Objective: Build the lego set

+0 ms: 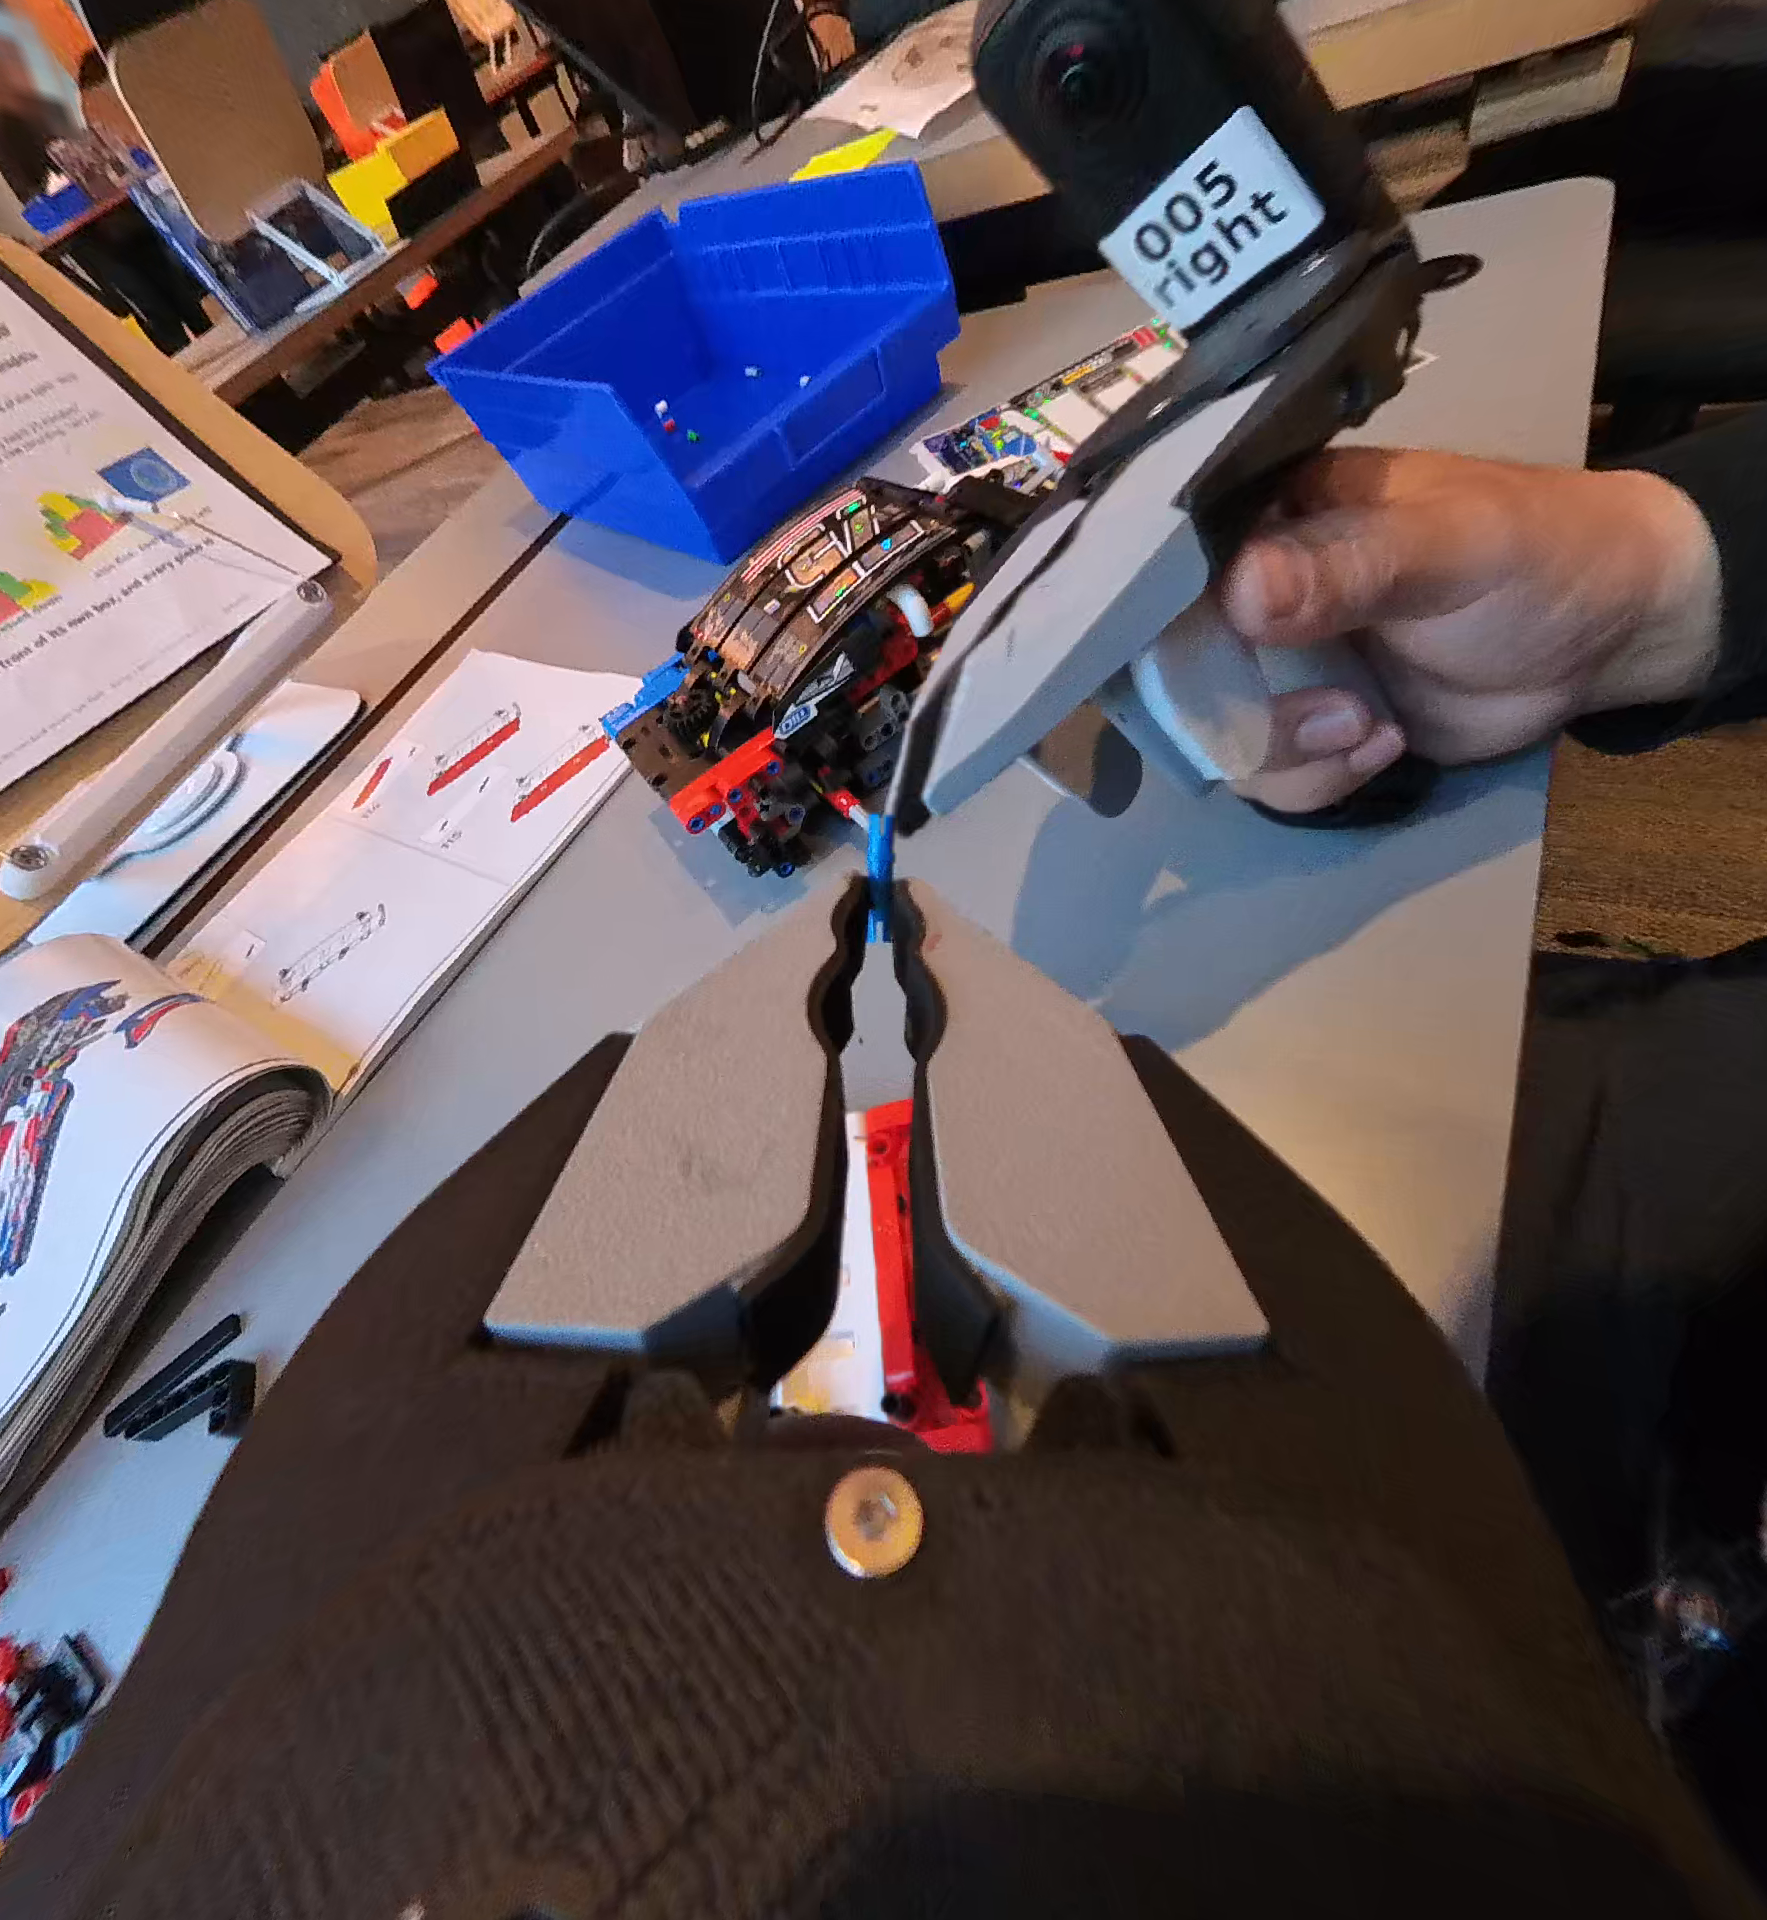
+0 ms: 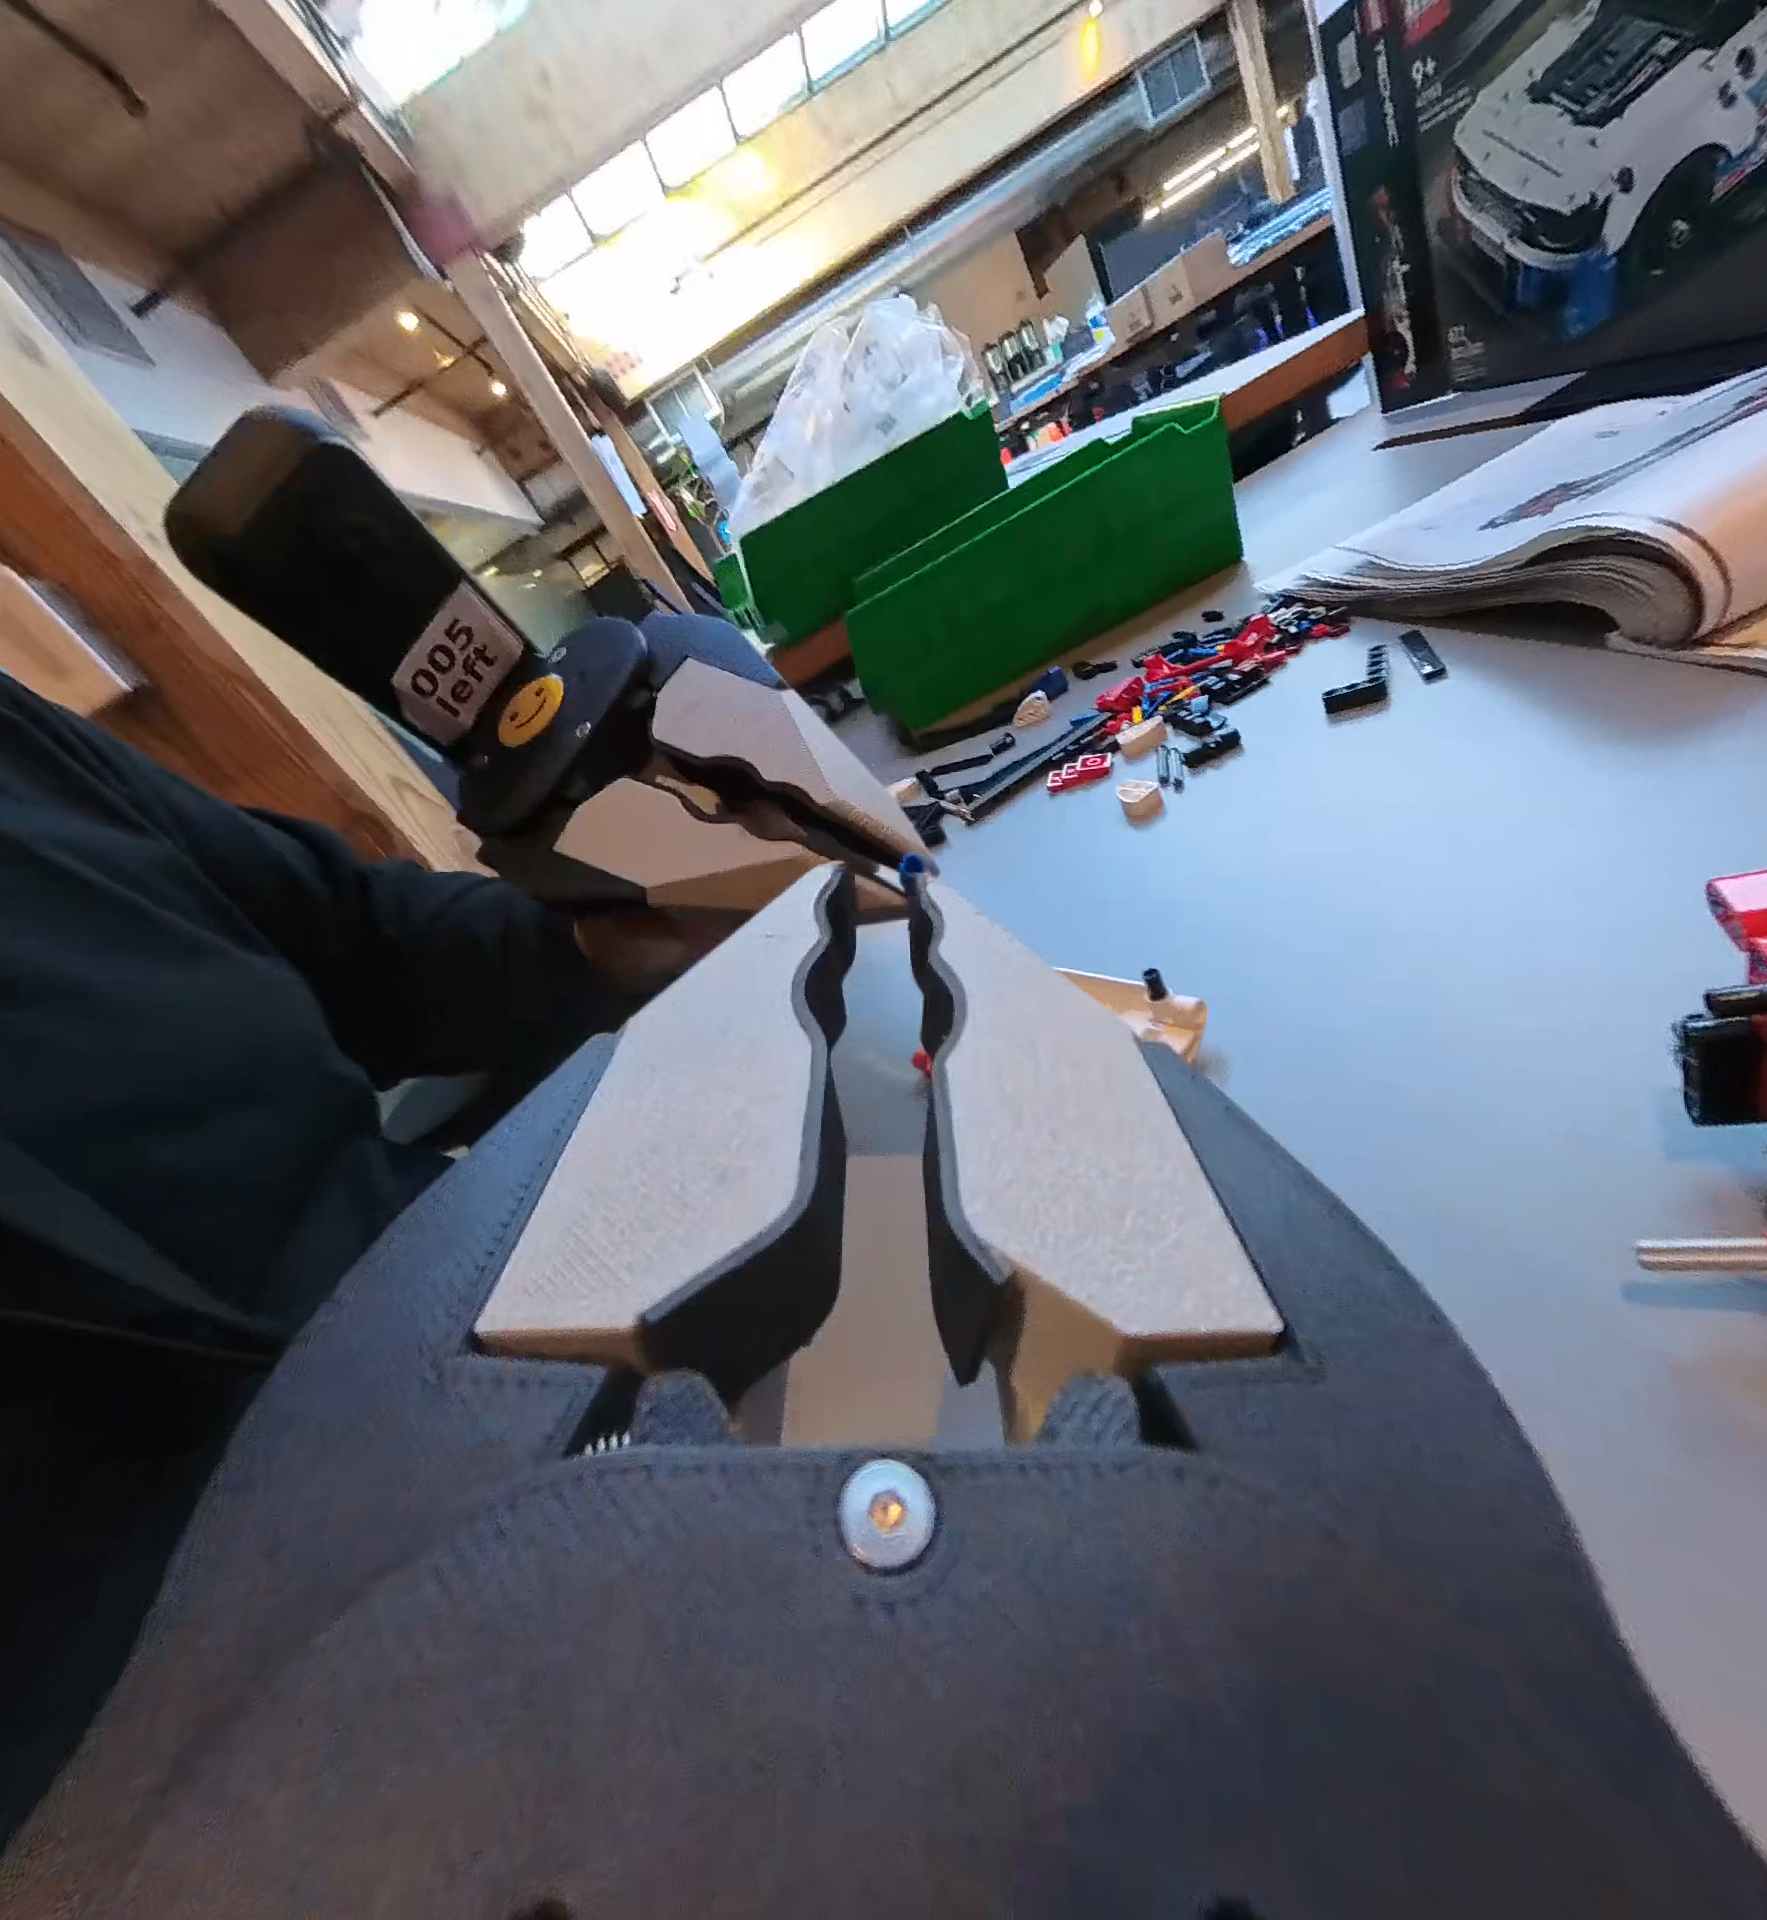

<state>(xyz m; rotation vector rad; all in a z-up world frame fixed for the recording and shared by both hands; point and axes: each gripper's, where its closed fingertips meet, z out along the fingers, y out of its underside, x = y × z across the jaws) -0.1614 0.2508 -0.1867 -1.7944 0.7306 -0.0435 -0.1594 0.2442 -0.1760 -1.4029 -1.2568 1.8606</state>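
Observation:
My left gripper [image 1: 879,899] is shut on a small blue pin [image 1: 878,873], held upright above the grey table [image 1: 1326,1039]. My right gripper [image 1: 905,821] comes in from the upper right, held by a hand, and its tip touches the pin's top end. In the right wrist view my right gripper [image 2: 879,888] has its jaws a narrow gap apart. There the blue pin [image 2: 915,864] sits at the right fingertip, and the left gripper [image 2: 884,857] meets it from the left. The partly built black and red car [image 1: 806,665] stands just beyond.
A blue bin [image 1: 723,353] and an open instruction booklet [image 1: 422,831] lie behind and left of the car. A red and white part [image 1: 884,1247] lies under my left gripper. Green bins [image 2: 1045,592], loose pieces [image 2: 1170,707] and a grey axle [image 2: 1710,1255] sit on the table. My two grippers' fingertips are within a few centimetres of each other.

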